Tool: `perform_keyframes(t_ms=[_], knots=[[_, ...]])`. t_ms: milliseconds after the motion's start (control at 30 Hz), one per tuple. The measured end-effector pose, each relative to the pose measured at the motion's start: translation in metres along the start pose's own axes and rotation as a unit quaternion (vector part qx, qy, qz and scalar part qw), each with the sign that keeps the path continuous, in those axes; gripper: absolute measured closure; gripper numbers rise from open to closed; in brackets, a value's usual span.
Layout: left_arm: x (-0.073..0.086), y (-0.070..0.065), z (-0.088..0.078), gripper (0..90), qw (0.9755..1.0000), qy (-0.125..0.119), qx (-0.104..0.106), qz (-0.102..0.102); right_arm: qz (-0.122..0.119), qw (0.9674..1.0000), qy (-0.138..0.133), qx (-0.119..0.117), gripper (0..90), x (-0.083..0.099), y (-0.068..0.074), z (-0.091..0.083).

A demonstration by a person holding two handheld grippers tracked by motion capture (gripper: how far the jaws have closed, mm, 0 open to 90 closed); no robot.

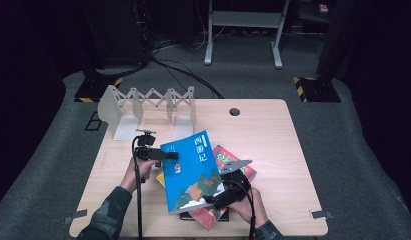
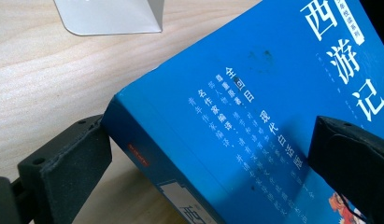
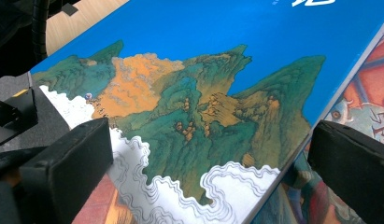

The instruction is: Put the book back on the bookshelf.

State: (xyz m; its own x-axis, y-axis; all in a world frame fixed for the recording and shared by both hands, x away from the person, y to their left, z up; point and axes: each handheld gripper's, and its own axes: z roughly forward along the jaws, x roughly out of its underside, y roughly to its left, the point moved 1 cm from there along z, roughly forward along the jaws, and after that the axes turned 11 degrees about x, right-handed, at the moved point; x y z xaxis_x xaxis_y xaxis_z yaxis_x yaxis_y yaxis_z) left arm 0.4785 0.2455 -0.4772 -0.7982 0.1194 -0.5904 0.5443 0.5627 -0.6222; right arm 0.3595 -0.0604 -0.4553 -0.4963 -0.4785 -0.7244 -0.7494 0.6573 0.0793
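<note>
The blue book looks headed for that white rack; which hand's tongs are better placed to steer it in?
Probably the left tongs: they grip the blue book at its edge nearest the white rack, while the right tongs hold the far bottom corner.

The blue book (image 1: pixel 190 170) with white Chinese title and painted mountains lies tilted between both grippers, its spine corner between the left gripper's (image 1: pixel 169 155) jaws.

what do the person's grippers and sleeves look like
Both the left gripper and the right gripper are black with blocky, matte jaws. The right carries a grey three-cornered plate. A black cable trails from each. The sleeves are dark camouflage.
</note>
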Motion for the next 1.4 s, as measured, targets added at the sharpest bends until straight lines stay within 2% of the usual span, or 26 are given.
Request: perform_keyframes(t_ms=[100, 200, 500, 800, 867, 900, 933, 967, 1033, 1067, 1133, 1300, 1400], knots=[[0.001, 0.001, -0.001, 0.0, 1.0000, -0.003, 0.002, -0.007, 0.000, 1.0000, 0.000, -0.001, 0.0, 0.000, 0.000, 0.000], [0.006, 0.001, -0.001, 0.0, 0.9997, -0.005, 0.015, -0.019, 0.000, 1.0000, -0.001, 0.000, 0.0, 0.000, 0.000, 0.000], [0.006, 0.002, 0.004, 0.0, 0.9989, 0.001, 0.039, -0.024, 0.000, 1.0000, 0.000, 0.000, 0.0, -0.001, 0.000, 0.001], [0.000, -0.007, -0.005, 4.1, 0.9999, -0.006, 0.009, 0.000, -0.001, 1.0000, 0.004, -0.004, 0.0, -0.004, 0.000, 0.004], [0.000, -0.009, -0.006, 5.7, 0.9999, -0.013, 0.004, -0.004, -0.007, 0.9999, 0.003, -0.007, 0.0, -0.005, -0.001, 0.005], [-0.002, -0.011, -0.010, 6.2, 0.9999, -0.010, -0.002, 0.010, -0.002, 1.0000, 0.005, -0.007, 0.0, -0.005, -0.001, 0.005], [-0.002, -0.011, -0.010, 6.7, 0.9999, -0.010, -0.002, 0.010, -0.005, 0.9999, 0.006, -0.008, 0.0, -0.006, -0.001, 0.006], [-0.004, -0.014, -0.013, 7.1, 0.9997, -0.007, -0.010, 0.023, -0.006, 0.9999, 0.005, -0.008, 0.0, -0.006, -0.001, 0.007], [-0.005, -0.016, -0.014, 8.2, 0.9997, -0.008, -0.011, 0.019, -0.010, 0.9999, 0.006, -0.009, 0.0, -0.008, -0.001, 0.008], [-0.006, -0.016, -0.016, 8.2, 0.9995, -0.008, -0.017, 0.026, -0.010, 0.9999, 0.006, -0.009, 0.0, -0.008, -0.001, 0.008], [-0.008, -0.021, -0.018, 10.5, 0.9992, -0.009, -0.026, 0.028, -0.010, 0.9999, 0.010, -0.009, 0.0, -0.009, -0.001, 0.009], [-0.017, -0.035, -0.025, 13.7, 0.9966, -0.006, -0.066, 0.049, -0.008, 0.9999, 0.007, -0.007, 0.0, -0.012, -0.001, 0.012], [-0.019, -0.038, -0.028, 17.1, 0.9960, -0.014, -0.070, 0.054, -0.001, 1.0000, 0.004, -0.005, 0.0, -0.012, 0.000, 0.013]])
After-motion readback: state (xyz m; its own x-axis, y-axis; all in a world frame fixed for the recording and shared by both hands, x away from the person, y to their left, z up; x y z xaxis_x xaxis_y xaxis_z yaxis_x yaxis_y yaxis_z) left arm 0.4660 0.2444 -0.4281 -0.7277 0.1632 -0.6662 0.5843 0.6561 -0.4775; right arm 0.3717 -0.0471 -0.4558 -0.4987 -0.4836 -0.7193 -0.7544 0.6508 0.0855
